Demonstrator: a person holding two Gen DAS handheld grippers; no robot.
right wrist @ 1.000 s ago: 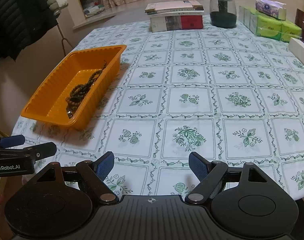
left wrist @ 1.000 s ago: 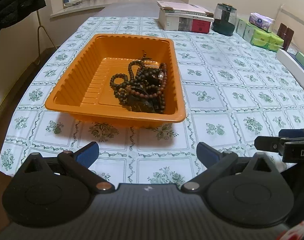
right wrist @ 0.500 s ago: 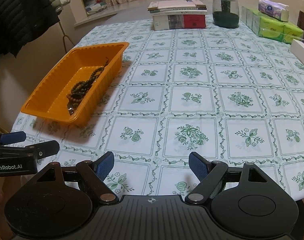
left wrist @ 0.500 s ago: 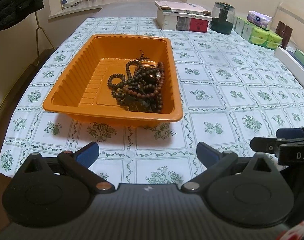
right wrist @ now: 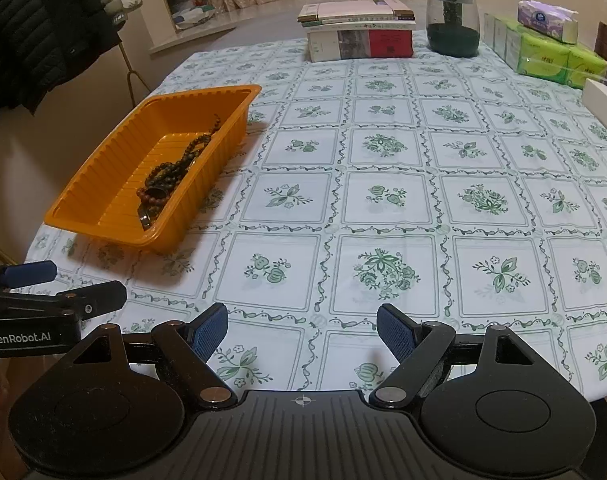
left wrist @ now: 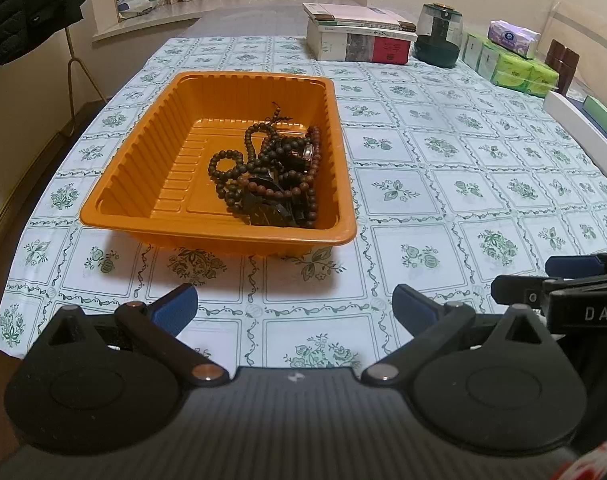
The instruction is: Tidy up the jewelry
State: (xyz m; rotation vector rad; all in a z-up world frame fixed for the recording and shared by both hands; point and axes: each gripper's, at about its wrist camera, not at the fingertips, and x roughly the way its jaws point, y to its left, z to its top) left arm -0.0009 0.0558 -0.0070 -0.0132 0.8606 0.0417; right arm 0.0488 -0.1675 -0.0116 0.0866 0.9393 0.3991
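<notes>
Currently both grippers hang low over the near edge of the table (right wrist: 383, 152), angled downward and forward, side by side. From the left wrist view, the left gripper (left wrist: 294, 306) has its blue pads spread wide with only the patterned cloth between them; it grasps nothing. At 3 o'clock of that view the right gripper's fingers (left wrist: 543, 280) poke in from the side, just beside the left one.

From the right wrist view, the right gripper (right wrist: 302, 334) is likewise released, its pads well apart over the cloth and empty. The left gripper's fingers show at 9 o'clock there.

Ahead of the left gripper, at 12 o'clock, sits the orange tray (left wrist: 135, 152) on the cloth; from the right gripper it lies at about 10 o'clock. Inside it, a tangle of dark beaded bracelets (left wrist: 271, 176) is piled toward the tray's right and near side, touching its right wall. Neither gripper touches the tray or the beads.

At the far end of the table stand a stack of books (right wrist: 359, 36), a dark green jar (right wrist: 453, 22) and green tissue packs (right wrist: 551, 54).
</notes>
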